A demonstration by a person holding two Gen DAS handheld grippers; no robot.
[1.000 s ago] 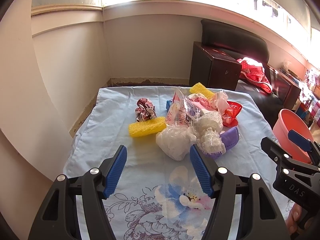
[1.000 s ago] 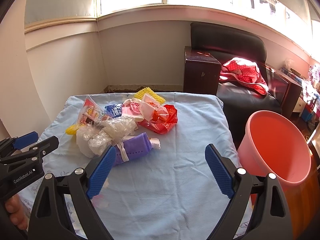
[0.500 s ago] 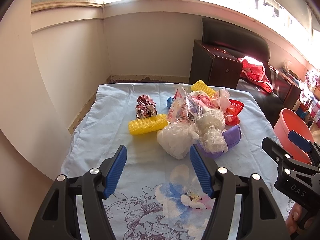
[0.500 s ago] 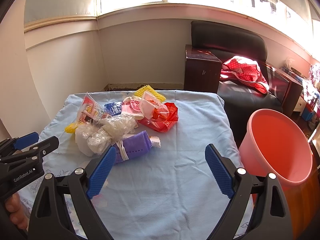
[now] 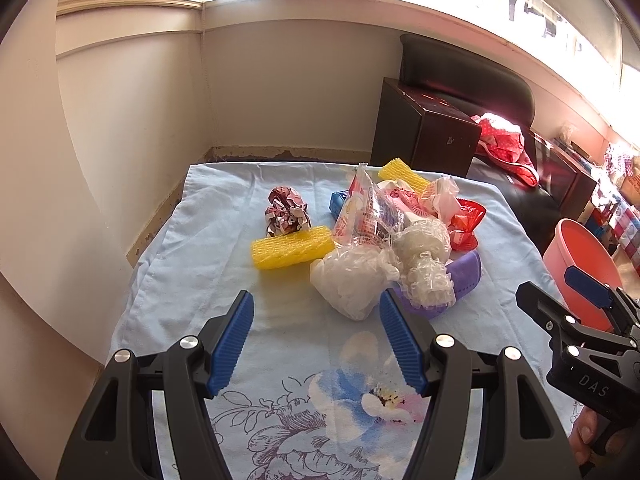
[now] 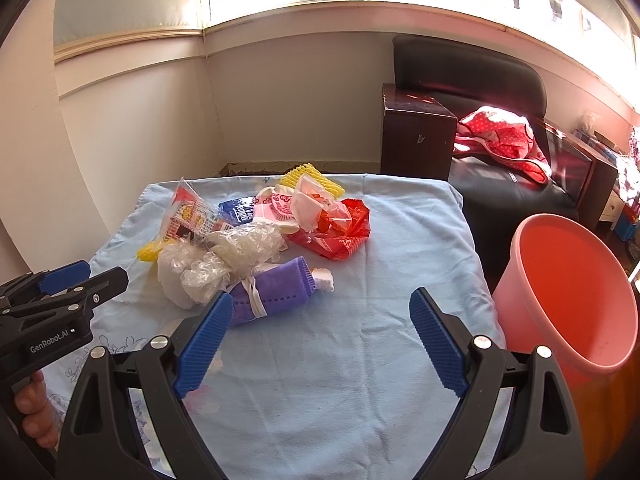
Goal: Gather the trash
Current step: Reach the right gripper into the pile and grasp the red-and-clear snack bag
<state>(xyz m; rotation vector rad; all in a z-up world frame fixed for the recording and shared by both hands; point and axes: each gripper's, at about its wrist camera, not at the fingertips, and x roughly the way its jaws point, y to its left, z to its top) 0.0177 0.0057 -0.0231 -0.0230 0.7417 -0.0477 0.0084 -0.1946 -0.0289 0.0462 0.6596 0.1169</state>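
A pile of trash lies on a table with a light blue cloth (image 5: pixel 200 280). It holds a yellow foam net (image 5: pixel 292 248), a crumpled foil wrapper (image 5: pixel 286 216), clear plastic bags (image 5: pixel 352 284), a purple foam sleeve (image 6: pixel 276 294), a red wrapper (image 6: pixel 340 228) and snack packets (image 6: pixel 192 216). My left gripper (image 5: pixel 316 344) is open and empty, just short of the clear bags. My right gripper (image 6: pixel 320 344) is open and empty over bare cloth, right of the purple sleeve. A pink bucket (image 6: pixel 568 292) stands off the table's right edge.
A dark wooden cabinet (image 6: pixel 416 136) and a black sofa (image 6: pixel 500 184) with a red cloth (image 6: pixel 500 136) stand behind the table. Walls close the left and far sides. The left gripper shows at the left of the right wrist view (image 6: pixel 56 308).
Both grippers have drawn back slightly and risen a little; the trash pile looks a bit farther away. Nothing was picked up.
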